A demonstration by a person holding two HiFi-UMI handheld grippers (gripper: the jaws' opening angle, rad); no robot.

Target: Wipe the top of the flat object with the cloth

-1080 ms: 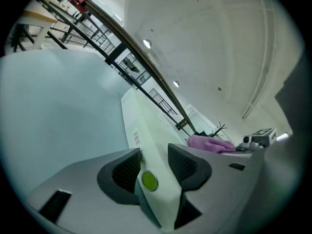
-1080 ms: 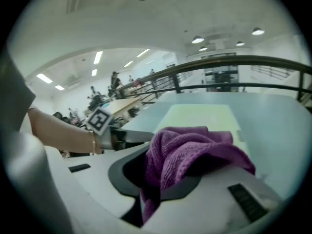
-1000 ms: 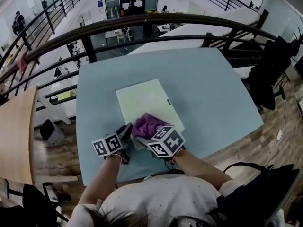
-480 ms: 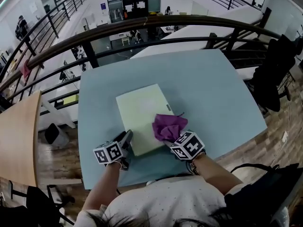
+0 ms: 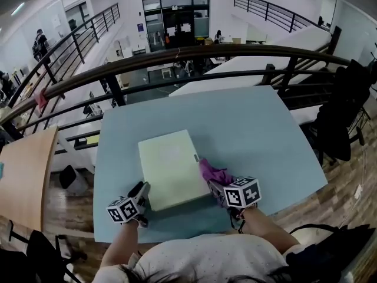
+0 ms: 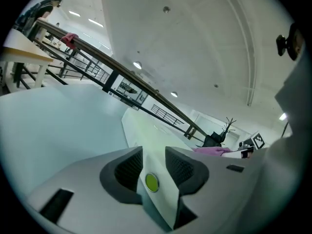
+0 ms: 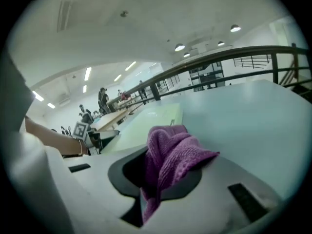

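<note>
The left gripper had just been closing, seemingly pinching the board's corner; the right gripper clamped the cloth beside the board.

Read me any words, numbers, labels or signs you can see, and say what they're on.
No readable text.
Cubes on left gripper and right gripper: square patterns, no words.
Blue sign in background: too small.
Tab on flat object: too small.

Pale-blue table — dark curved railing
</note>
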